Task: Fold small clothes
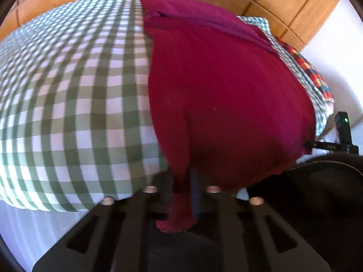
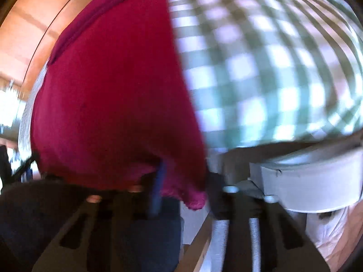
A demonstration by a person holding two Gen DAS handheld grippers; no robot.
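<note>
crimson knit garment [image 1: 226, 95] lies spread on the green-and-white checked cloth [image 1: 74, 95] that covers the counter, its near hem hanging over the counter's near edge. the left tongs [image 1: 183, 195] are clamped on a bunched fold of that hem near its left corner, with the scalloped edge poking out below the pads. the right tongs [image 2: 158, 190] are pinched on the hem near its right corner, where a tip of the knit droops beside them; this view is blurred. the far end of the garment reaches toward the far edge of the counter, where a darker band crosses it. a multicoloured cloth [image 1: 313, 74] lies at the counter's right edge. orange floor tiles [image 1: 295, 6] show beyond.
</note>
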